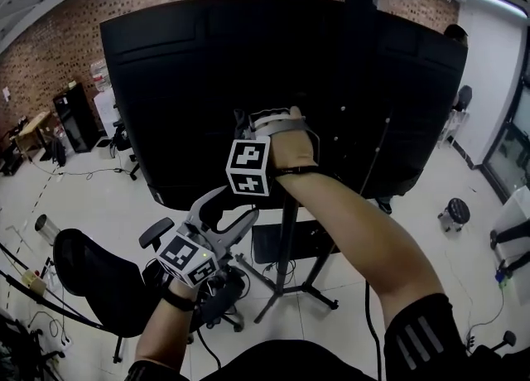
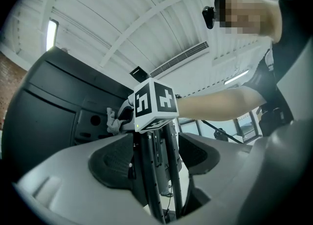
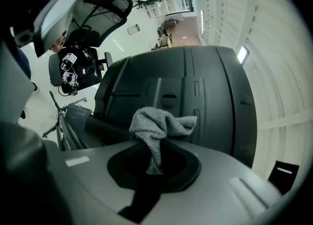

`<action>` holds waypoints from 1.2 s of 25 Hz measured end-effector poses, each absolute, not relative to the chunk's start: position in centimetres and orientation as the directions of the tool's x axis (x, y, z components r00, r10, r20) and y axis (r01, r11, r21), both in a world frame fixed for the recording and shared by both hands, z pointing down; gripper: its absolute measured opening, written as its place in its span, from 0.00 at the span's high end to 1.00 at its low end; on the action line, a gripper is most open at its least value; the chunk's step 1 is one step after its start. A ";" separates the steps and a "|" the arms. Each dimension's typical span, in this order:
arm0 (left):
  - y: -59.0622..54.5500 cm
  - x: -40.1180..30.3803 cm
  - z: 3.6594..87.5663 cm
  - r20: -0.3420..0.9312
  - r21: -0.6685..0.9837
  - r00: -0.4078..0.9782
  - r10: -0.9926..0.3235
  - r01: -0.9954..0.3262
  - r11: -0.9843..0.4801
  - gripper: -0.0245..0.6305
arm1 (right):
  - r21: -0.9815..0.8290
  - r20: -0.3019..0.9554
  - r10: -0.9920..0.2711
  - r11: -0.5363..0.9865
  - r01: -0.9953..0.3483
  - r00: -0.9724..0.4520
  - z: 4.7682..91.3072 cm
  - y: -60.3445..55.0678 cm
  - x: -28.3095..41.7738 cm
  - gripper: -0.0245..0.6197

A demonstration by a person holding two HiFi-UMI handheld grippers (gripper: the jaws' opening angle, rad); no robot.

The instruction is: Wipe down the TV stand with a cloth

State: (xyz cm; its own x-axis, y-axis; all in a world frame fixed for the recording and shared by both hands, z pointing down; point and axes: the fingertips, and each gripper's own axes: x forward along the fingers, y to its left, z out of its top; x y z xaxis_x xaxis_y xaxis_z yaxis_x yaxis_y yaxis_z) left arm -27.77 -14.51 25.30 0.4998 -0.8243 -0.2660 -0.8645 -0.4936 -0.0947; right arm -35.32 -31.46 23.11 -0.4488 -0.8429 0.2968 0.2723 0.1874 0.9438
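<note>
1. Right tongs [image 3: 155, 156] pinch a grey cloth [image 3: 161, 123]; its loose end bunches out past the tips.
2. Cloth is held up at the black rear panel of the TV [image 1: 207, 81], near its centre. I cannot tell whether they touch.
3. Left tongs [image 2: 156, 163] are spread with nothing gripped. They are held lower and nearer, aimed up along the TV stand [image 1: 287, 238] pole.
4. Stand feet rest on the white floor [image 1: 389, 230].

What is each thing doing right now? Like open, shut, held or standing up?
Left tool: open, holding nothing.
Right tool: shut on the cloth.
Cloth: bunched up, pinched in the right tool, close to the TV's back.
TV: upright, its back side facing us.
TV stand: standing on the floor.
</note>
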 end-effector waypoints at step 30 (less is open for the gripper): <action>-19.0 -11.9 22.0 -0.287 -0.137 0.629 -0.723 -0.774 -0.619 0.49 | 0.809 0.064 -0.676 0.465 -0.358 -0.734 17.9 -31.4 -9.1 0.92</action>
